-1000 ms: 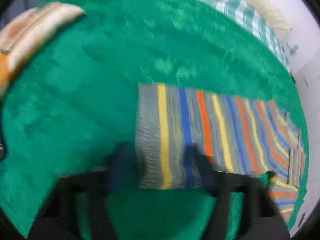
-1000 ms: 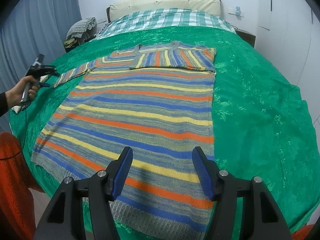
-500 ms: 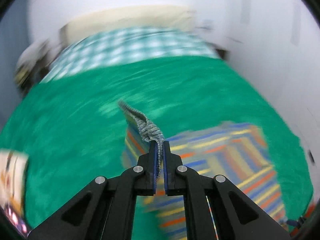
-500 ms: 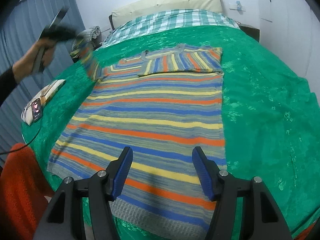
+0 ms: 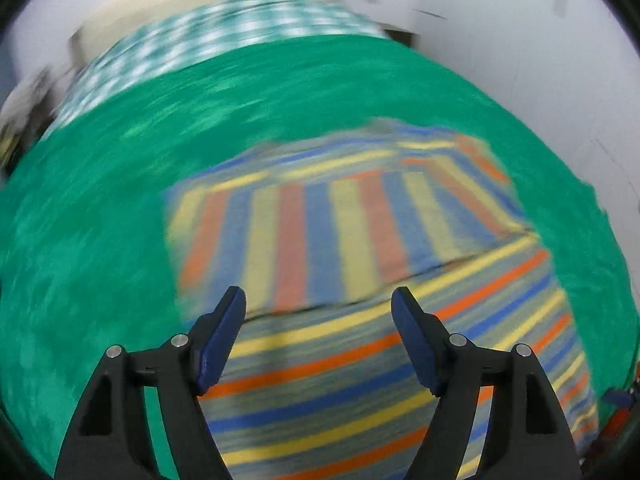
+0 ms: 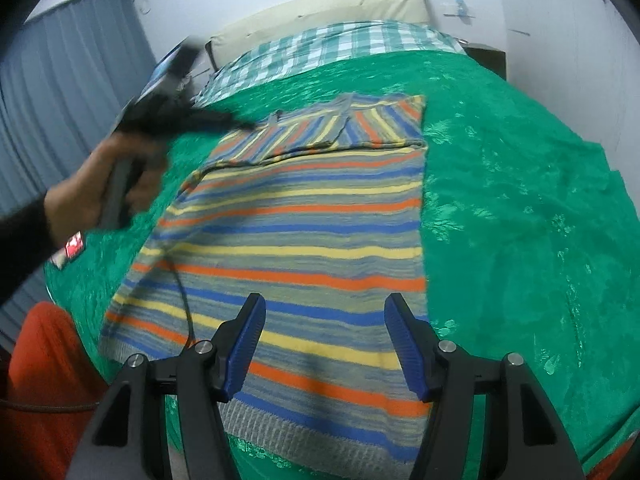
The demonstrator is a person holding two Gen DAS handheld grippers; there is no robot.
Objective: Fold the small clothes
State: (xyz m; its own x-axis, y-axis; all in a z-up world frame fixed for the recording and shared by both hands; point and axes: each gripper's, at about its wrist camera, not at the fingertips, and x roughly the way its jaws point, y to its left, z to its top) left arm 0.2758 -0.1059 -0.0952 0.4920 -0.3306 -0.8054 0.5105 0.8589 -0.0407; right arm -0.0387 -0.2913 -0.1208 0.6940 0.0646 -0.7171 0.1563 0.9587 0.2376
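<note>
Hovering over the striped sweater [image 5: 360, 248], our left gripper [image 5: 319, 336] has its fingers spread wide, holding nothing. Our right gripper [image 6: 325, 344] is equally wide and empty above the hem. The sweater lies flat on the green bedspread [image 6: 520, 208], sleeves folded across its chest. Only the right view shows our left hand [image 6: 92, 196] and the grey curtain [image 6: 68, 104].

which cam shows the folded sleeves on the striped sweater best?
Right wrist: it shows the striped knit sweater whole and sharp, both folded sleeves lying across its chest. Left wrist is closer to the sleeves but motion-blurred, and the hem is cut off.
</note>
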